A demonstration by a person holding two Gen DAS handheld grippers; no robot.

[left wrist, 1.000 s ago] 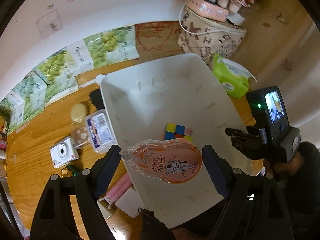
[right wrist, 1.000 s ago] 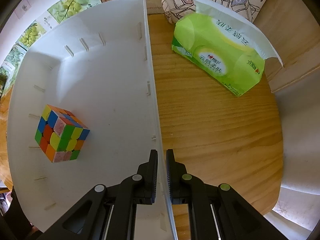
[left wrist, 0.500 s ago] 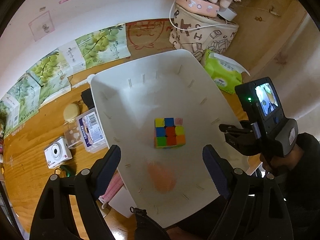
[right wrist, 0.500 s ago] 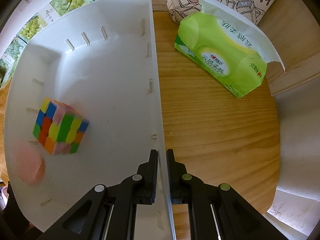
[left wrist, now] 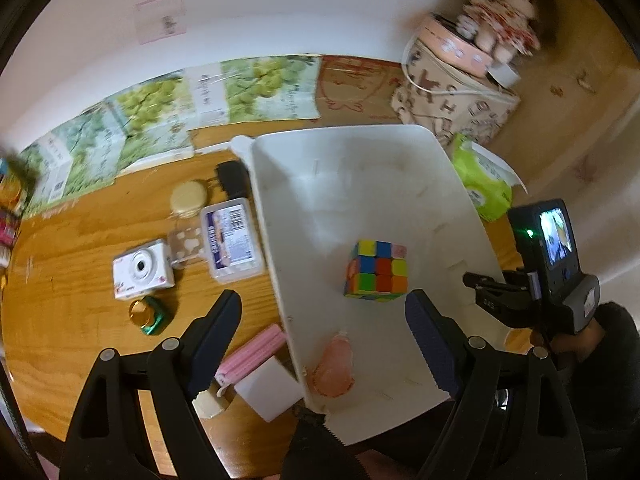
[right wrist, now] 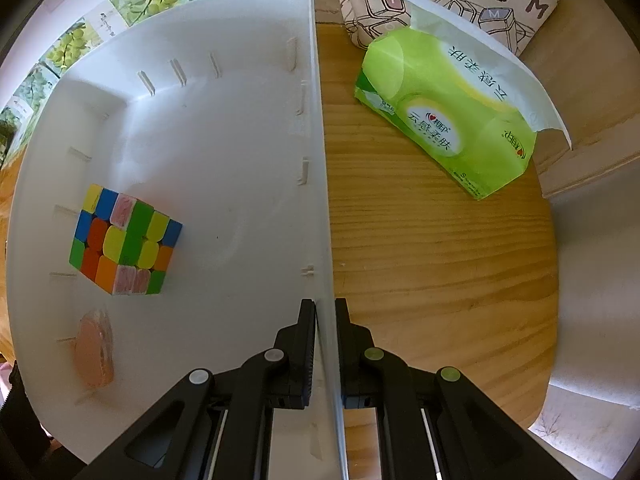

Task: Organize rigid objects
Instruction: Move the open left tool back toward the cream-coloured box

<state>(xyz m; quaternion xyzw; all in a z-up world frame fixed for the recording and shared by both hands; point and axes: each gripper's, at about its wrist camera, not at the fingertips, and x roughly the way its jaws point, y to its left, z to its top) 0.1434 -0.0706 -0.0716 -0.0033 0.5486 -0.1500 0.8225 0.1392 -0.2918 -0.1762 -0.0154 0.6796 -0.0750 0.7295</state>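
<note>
The orange tape dispenser (left wrist: 334, 372) has left my left gripper (left wrist: 324, 320), whose jaws stand spread and empty above the white bin (left wrist: 448, 184). It now lies, blurred, apparently on edge, near the bin's near wall, beside the puzzle cube (right wrist: 124, 240). My right gripper (right wrist: 325, 322) stays pinched on the bin's right rim.

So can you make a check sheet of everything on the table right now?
Surface: wooden table.
Job's things: puzzle cube and orange tape dispenser lie in the white bin.
Clutter: toy camera, labelled clear box, pink case, tissue pack.
Grippers: left gripper jaws open, empty; right gripper clamps the bin's wall.
Cables: white cord on the patterned bag.
Surroundings: white wall, doll.
</note>
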